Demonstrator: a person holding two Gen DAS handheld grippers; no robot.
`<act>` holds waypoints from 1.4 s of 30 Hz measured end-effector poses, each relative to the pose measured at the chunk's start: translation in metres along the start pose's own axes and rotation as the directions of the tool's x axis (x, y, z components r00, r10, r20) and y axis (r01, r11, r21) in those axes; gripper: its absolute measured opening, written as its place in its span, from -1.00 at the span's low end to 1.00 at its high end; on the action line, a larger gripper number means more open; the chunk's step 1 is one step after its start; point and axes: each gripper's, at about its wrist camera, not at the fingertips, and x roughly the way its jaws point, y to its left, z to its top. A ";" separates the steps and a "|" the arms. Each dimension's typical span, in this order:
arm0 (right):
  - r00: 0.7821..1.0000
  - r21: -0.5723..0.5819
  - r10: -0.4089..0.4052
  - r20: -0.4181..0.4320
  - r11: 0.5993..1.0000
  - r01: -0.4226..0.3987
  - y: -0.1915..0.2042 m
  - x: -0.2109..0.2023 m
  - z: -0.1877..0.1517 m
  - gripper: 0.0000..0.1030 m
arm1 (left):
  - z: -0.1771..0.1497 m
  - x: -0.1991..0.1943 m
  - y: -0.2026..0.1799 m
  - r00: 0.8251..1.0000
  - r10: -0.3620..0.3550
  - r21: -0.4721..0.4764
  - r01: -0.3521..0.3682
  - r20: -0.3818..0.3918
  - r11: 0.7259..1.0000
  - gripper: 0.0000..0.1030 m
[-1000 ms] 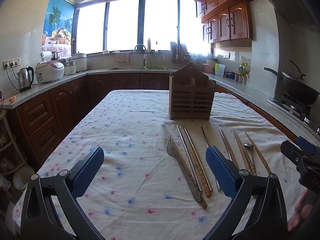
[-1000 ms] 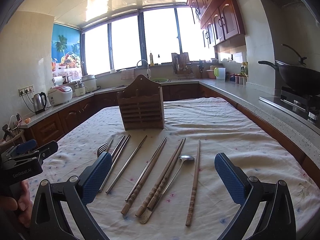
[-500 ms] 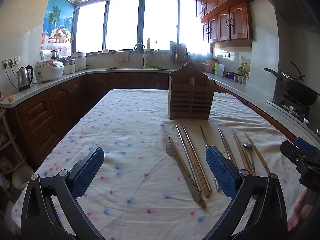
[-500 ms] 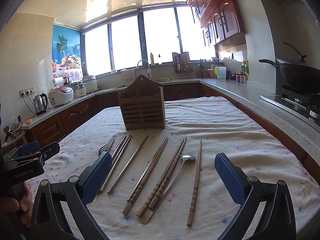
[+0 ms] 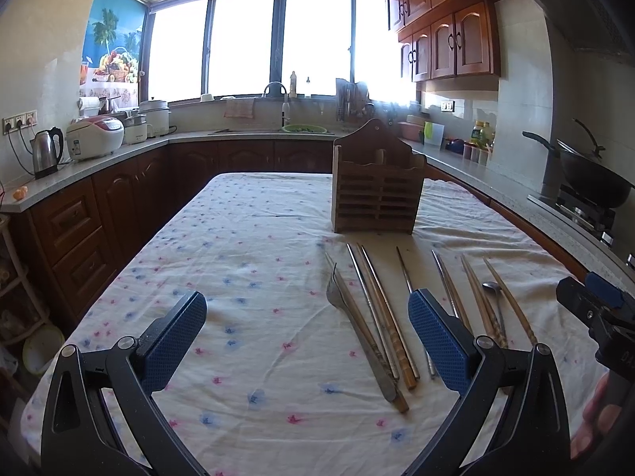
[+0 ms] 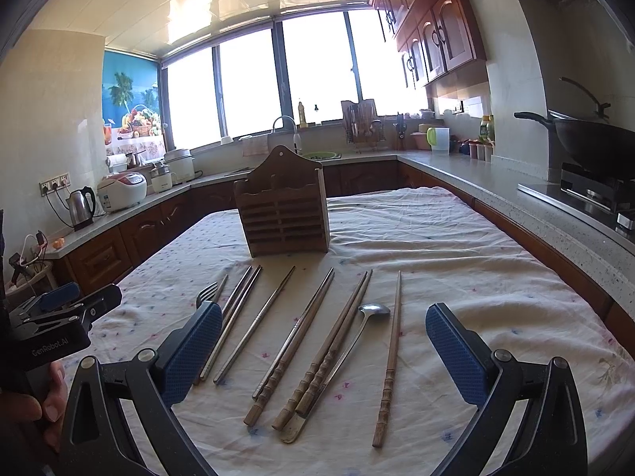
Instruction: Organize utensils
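While both grippers are held above the near end of the table, nothing is gripped by either.

Left gripper [image 5: 307,339]: fingers spread wide and empty; the blue pads [image 5: 174,341] are seen over the floral tablecloth [image 5: 246,261], left of the utensil row.

Right gripper [image 6: 323,351]: fingers likewise spread wide and empty, with the row of utensils seen between and beyond them.

Hand: part of a hand [image 6: 47,400] is seen on the left gripper's handle at the left edge of the right wrist view.

Wooden utensil holder [image 6: 283,208]: stood upright on the cloth, far of the utensils and just beyond their tips; no utensil can be seen inside it.

Fork [image 5: 355,341]: laid at the left end of the row, tines pointed far, touching a wooden chopstick beside it.

Metal chopsticks [image 6: 254,327]: laid lengthwise right of the fork, tips toward the holder.

Wooden chopsticks [image 6: 329,351]: a pair is laid near the middle right of the row, touching the spoon.

Spoon [image 6: 349,347]: laid bowl far, its handle tucked against the wooden pair.

Single wooden chopstick [image 6: 391,357]: laid at the right end of the row, apart from the spoon.

Wok [image 6: 595,141]: seen on the stove at the far right counter.
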 end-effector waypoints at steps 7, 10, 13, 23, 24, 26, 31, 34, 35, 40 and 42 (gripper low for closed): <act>1.000 0.011 0.002 -0.009 1.000 -0.002 -0.002 0.003 -0.001 1.00 | -0.001 0.005 0.001 1.000 -0.003 -0.010 0.003 -0.021 1.000 1.00; 1.000 0.015 0.004 -0.015 1.000 -0.004 -0.003 0.003 -0.001 1.00 | -0.001 0.010 0.003 0.999 -0.010 -0.023 0.009 -0.047 1.000 1.00; 1.000 0.016 0.009 -0.030 1.000 -0.008 -0.005 0.006 0.001 1.00 | 0.001 0.018 0.006 0.996 -0.017 -0.038 0.014 -0.083 0.999 1.00; 0.993 0.086 0.052 -0.110 0.995 -0.042 -0.019 0.026 0.011 0.99 | 0.013 0.054 0.010 0.977 -0.064 -0.054 0.055 -0.201 0.997 0.95; 0.991 0.100 0.059 -0.123 0.994 -0.047 -0.021 0.030 0.011 0.97 | 0.015 0.058 0.009 0.975 -0.071 -0.051 0.061 -0.210 0.997 0.91; 0.986 0.123 0.074 -0.148 0.991 -0.055 -0.025 0.037 0.012 0.87 | 0.019 0.068 0.007 0.970 -0.079 -0.045 0.071 -0.232 0.996 0.88; 0.969 0.175 0.106 -0.223 0.982 -0.067 -0.035 0.059 0.012 0.42 | 0.026 0.098 0.003 0.947 -0.102 -0.037 0.096 -0.304 0.995 0.55; 0.955 0.200 0.114 -0.275 0.978 -0.059 -0.040 0.075 0.011 0.21 | 0.025 0.118 0.000 0.923 -0.117 -0.039 0.110 -0.366 0.993 0.27; 0.949 0.206 0.117 -0.293 0.977 -0.057 -0.041 0.080 0.010 0.14 | 0.025 0.125 0.000 0.914 -0.124 -0.044 0.116 -0.386 0.992 0.22; 0.918 0.250 0.138 -0.373 0.967 -0.044 -0.048 0.102 0.005 -0.04 | 0.025 0.149 0.000 0.880 -0.148 -0.060 0.136 -0.450 0.989 -0.02; 0.906 0.262 0.140 -0.399 0.964 -0.034 -0.052 0.110 0.003 -0.05 | 0.025 0.156 -0.002 0.871 -0.145 -0.054 0.136 -0.469 0.989 -0.07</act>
